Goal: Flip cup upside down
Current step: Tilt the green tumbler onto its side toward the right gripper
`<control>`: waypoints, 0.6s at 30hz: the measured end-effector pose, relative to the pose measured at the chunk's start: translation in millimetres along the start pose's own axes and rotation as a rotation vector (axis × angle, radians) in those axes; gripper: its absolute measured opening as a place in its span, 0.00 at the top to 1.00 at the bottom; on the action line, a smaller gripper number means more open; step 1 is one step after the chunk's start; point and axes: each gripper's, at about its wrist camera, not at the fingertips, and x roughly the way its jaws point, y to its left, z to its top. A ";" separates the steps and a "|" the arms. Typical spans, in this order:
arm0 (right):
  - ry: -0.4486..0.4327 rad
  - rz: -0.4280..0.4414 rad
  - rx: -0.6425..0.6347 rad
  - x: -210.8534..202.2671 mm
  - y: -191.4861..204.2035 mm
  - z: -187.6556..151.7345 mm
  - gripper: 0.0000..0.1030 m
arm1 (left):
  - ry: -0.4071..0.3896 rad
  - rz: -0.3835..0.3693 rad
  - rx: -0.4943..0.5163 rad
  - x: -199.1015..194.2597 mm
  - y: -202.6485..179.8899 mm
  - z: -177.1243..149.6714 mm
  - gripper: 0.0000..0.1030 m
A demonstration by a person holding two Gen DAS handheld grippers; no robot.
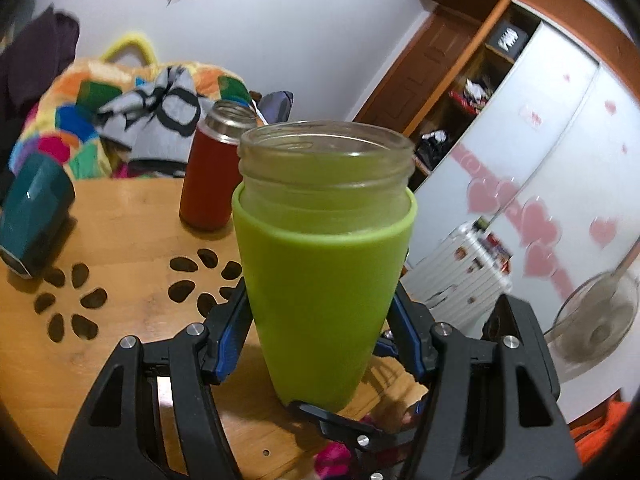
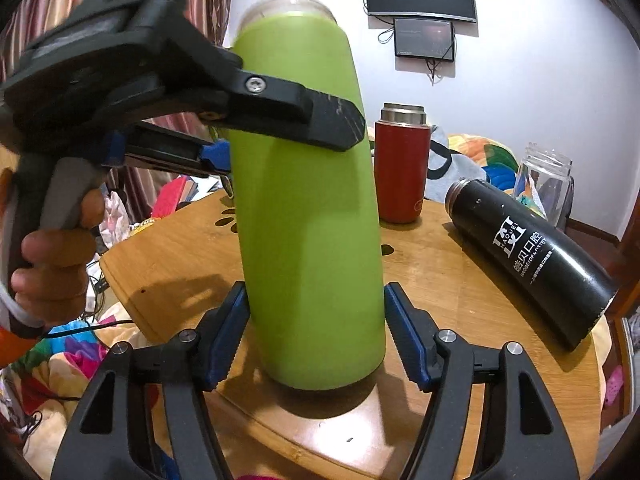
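my left gripper [image 1: 320, 312] fingers clamp the green-sleeved glass cup [image 1: 324, 248] mid-body; my right gripper [image 2: 310, 336] fingers stand wide around its base. grippy sleeve, fragile glass, probably light: hold the sleeve.

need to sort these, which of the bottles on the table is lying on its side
The black flask, lying on the table's right side; the green-sleeved cup and red flask stand upright.
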 end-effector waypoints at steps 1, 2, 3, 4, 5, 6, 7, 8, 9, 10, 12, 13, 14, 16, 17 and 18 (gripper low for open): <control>0.002 0.000 -0.004 -1.0 0.4 0.2 0.38 | 0.001 0.003 -0.010 -0.5 2.9 1.1 0.38; 0.004 0.003 -0.008 -0.9 0.5 1.1 0.38 | 0.007 -0.001 -0.025 0.0 6.1 0.9 0.38; 0.007 0.010 -0.007 -2.2 0.5 1.1 0.38 | 0.014 -0.014 -0.049 0.8 10.8 1.1 0.38; 0.008 0.012 -0.006 -1.9 0.9 1.9 0.38 | 0.021 -0.026 -0.073 1.6 15.4 1.6 0.37; 0.009 0.015 -0.006 -2.2 0.6 2.1 0.38 | 0.030 -0.037 -0.103 3.1 21.9 1.5 0.37; 0.010 0.017 -0.006 -1.8 0.3 2.7 0.39 | 0.034 -0.043 -0.123 4.1 26.5 0.5 0.36; 0.010 0.021 -0.005 -1.7 0.1 3.0 0.39 | 0.038 -0.048 -0.144 5.3 30.9 -0.2 0.36; 0.010 0.024 -0.004 -1.5 -0.2 3.2 0.39 | 0.044 -0.053 -0.169 7.1 36.3 -0.9 0.35; 0.010 0.026 -0.004 -0.6 -0.9 3.5 0.39 | 0.049 -0.056 -0.193 8.8 42.4 -2.2 0.34; 0.009 0.030 -0.004 -0.5 -1.1 3.2 0.39 | 0.054 -0.058 -0.212 9.6 47.5 -3.4 0.33; 0.009 0.038 -0.004 -0.2 -1.4 2.3 0.39 | 0.071 -0.062 -0.261 14.5 57.1 -5.0 0.31; 0.009 0.041 -0.004 -0.2 -1.3 2.2 0.39 | 0.080 -0.070 -0.285 16.5 62.4 -6.4 0.30; 0.009 0.042 -0.004 0.0 -1.2 1.9 0.39 | 0.090 -0.079 -0.311 18.7 67.1 -8.5 0.30; 0.007 0.045 -0.002 0.7 -1.1 0.9 0.39 | 0.101 -0.087 -0.340 21.4 73.0 -12.5 0.29; 0.005 0.046 -0.002 0.9 -1.0 0.5 0.39 | 0.101 -0.086 -0.342 21.5 73.5 -13.3 0.28; 0.004 0.046 -0.003 1.0 -0.3 0.4 0.39 | 0.101 -0.082 -0.340 21.2 73.1 -14.1 0.27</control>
